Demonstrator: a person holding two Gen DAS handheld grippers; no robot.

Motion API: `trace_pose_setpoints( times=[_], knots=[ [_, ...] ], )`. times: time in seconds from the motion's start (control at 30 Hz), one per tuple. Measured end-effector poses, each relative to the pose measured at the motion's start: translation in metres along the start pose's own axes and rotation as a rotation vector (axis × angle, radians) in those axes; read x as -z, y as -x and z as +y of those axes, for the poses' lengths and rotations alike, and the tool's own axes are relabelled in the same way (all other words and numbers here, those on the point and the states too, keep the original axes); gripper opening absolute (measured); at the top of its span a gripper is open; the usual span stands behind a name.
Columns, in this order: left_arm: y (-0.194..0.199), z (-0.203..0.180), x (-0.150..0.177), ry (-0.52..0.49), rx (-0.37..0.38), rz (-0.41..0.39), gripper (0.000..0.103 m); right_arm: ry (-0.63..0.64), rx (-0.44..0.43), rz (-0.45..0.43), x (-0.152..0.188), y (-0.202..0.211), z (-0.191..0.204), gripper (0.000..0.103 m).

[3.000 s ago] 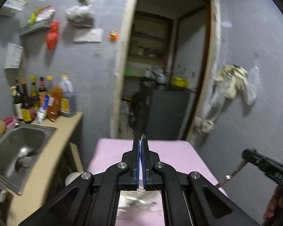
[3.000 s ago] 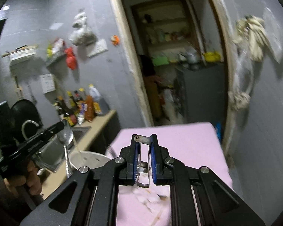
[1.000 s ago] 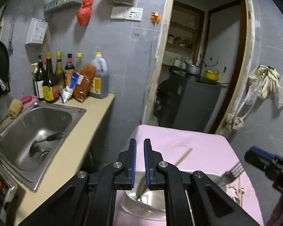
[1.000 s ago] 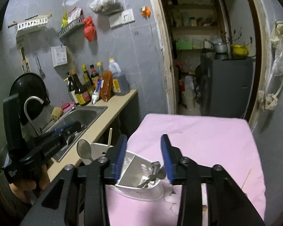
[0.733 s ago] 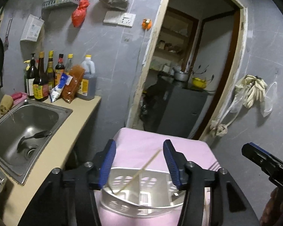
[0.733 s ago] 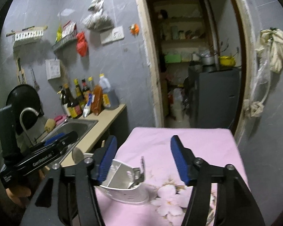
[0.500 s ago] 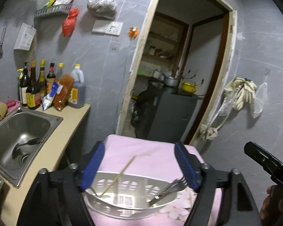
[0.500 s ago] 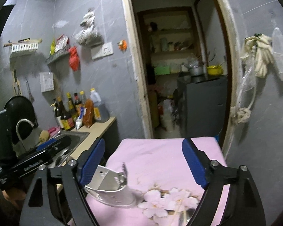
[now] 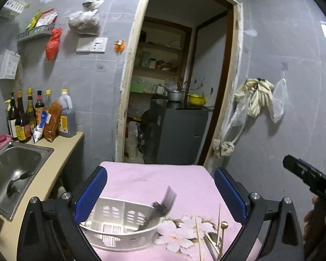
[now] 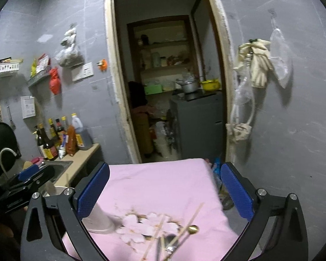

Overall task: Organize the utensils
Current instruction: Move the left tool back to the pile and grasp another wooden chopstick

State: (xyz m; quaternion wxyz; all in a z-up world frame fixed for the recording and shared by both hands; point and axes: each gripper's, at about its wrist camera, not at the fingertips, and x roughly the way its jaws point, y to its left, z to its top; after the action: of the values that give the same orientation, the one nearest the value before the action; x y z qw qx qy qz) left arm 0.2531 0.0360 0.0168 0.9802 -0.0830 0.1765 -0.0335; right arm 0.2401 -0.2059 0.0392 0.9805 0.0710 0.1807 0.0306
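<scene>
In the left wrist view a white slotted basket (image 9: pixel 119 228) sits on the pink flowered cloth (image 9: pixel 191 187). A fork (image 9: pixel 163 204) leans, blurred, on its right rim. My left gripper (image 9: pixel 160 174) hangs above and behind it, jaws opening wide with nothing between them. Loose chopsticks (image 9: pixel 197 232) and a gold spoon (image 9: pixel 223 225) lie to the basket's right. The right wrist view shows the same chopsticks (image 10: pixel 191 217) and gold spoon (image 10: pixel 193 228), with the basket (image 10: pixel 100 219) at lower left. My right gripper (image 10: pixel 165 169) is also opening wide and holds nothing.
A steel sink (image 9: pixel 15 167) and sauce bottles (image 9: pixel 32 117) fill the counter to the left. Beyond the table's far edge stands a doorway with a grey cabinet (image 9: pixel 178 130). Cloths and a hose (image 9: pixel 254 102) hang on the right wall.
Both grippers opened from nearly shut to wide and drew back and up from the basket. The utensils they had stay in the basket, and the loose pile has come into view.
</scene>
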Motion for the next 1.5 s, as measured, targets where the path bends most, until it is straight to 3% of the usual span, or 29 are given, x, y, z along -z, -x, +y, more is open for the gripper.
trace_pose_setpoints(
  times=[0.43, 0.87, 1.03, 1.13, 1.3, 1.37, 1.43, 1.5],
  knots=[
    [-0.013, -0.050, 0.041, -0.022, -0.025, 0.092, 0.099, -0.030, 0.054, 0.133, 0.039, -0.018, -0.077, 0.101],
    [-0.063, -0.073, 0.108, -0.012, -0.052, 0.295, 0.099, -0.070, -0.049, 0.331, 0.118, -0.081, -0.120, 0.100],
    [-0.088, -0.079, 0.131, -0.045, -0.050, 0.338, 0.099, -0.060, -0.086, 0.386, 0.148, -0.108, -0.125, 0.099],
    [-0.103, -0.082, 0.143, -0.056, -0.041, 0.364, 0.097, -0.056, -0.114, 0.420, 0.163, -0.126, -0.125, 0.091],
    [-0.131, -0.083, 0.157, -0.070, -0.027, 0.419, 0.076, -0.049, -0.165, 0.471, 0.177, -0.148, -0.126, 0.068],
    [-0.139, -0.083, 0.159, -0.063, -0.019, 0.434, 0.071, -0.042, -0.187, 0.487, 0.180, -0.156, -0.125, 0.055],
    [-0.149, -0.083, 0.161, -0.054, 0.005, 0.463, 0.068, -0.030, -0.206, 0.509, 0.183, -0.166, -0.122, 0.046],
    [-0.161, -0.084, 0.163, -0.048, 0.035, 0.496, 0.058, -0.022, -0.222, 0.528, 0.185, -0.175, -0.121, 0.042]
  ],
)
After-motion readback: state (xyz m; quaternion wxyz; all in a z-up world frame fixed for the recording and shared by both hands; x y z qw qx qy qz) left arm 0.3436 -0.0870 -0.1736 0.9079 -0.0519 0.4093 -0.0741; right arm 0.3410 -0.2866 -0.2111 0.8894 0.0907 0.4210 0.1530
